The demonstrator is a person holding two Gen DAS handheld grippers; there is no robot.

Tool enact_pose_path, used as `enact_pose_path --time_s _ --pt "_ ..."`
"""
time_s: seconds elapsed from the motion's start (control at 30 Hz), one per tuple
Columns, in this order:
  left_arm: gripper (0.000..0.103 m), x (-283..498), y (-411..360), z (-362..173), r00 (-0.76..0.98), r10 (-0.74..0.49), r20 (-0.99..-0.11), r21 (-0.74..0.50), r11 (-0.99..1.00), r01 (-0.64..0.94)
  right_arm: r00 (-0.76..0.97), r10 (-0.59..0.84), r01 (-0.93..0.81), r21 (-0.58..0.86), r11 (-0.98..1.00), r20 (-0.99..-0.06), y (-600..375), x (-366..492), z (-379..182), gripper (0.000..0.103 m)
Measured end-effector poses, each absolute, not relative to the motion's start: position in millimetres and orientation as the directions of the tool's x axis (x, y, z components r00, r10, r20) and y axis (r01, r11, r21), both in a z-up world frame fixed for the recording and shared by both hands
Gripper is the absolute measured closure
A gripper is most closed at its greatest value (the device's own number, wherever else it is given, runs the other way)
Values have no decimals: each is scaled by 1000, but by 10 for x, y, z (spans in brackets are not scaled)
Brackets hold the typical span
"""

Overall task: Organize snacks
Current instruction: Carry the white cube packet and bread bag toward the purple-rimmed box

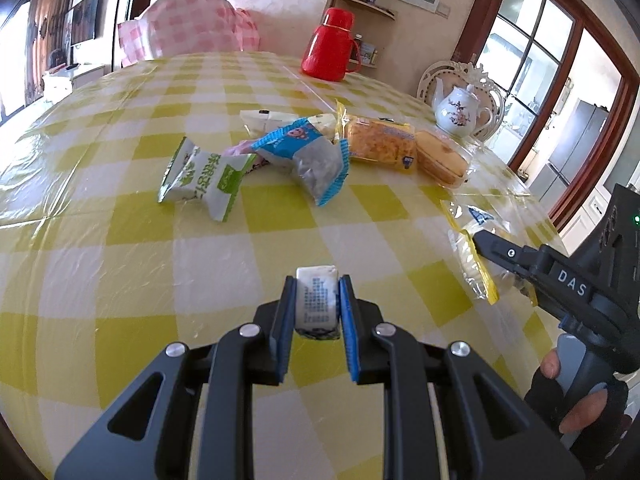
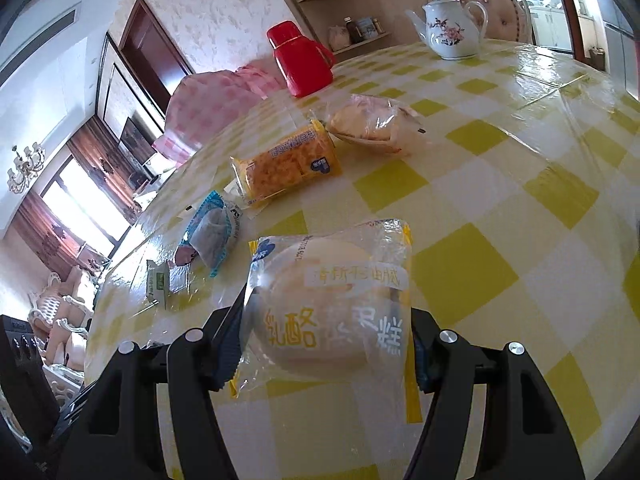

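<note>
My left gripper (image 1: 317, 284) is shut on a small white wrapped snack (image 1: 316, 300), held above the yellow-checked table. My right gripper (image 2: 326, 292) is shut on a clear-wrapped round cake (image 2: 332, 300) with yellow edging; the same gripper (image 1: 486, 246) and cake (image 1: 472, 272) show at the right of the left wrist view. Loose snacks lie in a cluster on the table: a green-and-white pack (image 1: 204, 180), a blue-edged pack (image 1: 308, 156), an orange cake pack (image 1: 378, 142) and a clear-wrapped bun (image 1: 440, 158).
A red thermos (image 1: 328, 46) stands at the table's far side and a white flowered teapot (image 1: 460, 110) at the far right. A pink checked cushion (image 1: 192, 26) sits behind the table. A gloved hand (image 1: 576, 404) holds the right gripper's handle.
</note>
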State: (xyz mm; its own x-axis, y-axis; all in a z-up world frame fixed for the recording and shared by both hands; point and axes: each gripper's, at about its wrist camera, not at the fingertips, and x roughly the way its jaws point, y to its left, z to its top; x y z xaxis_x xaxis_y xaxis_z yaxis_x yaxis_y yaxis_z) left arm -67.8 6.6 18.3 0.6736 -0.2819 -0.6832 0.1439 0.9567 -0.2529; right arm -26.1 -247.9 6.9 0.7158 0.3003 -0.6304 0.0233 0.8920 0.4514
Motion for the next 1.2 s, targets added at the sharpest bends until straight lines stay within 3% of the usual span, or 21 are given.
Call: enact_pose_path --time_s 0.4,1.2 --pt "82 -1001 318 240 690 -250 -679 -225 966 130 713 360 -34 483 875 -602 -2339 -579 89 39" --pt "82 -1989 1720 240 707 -82 -703 -181 981 -66 529 564 -427 376 822 -634 -530 -1235 209 39"
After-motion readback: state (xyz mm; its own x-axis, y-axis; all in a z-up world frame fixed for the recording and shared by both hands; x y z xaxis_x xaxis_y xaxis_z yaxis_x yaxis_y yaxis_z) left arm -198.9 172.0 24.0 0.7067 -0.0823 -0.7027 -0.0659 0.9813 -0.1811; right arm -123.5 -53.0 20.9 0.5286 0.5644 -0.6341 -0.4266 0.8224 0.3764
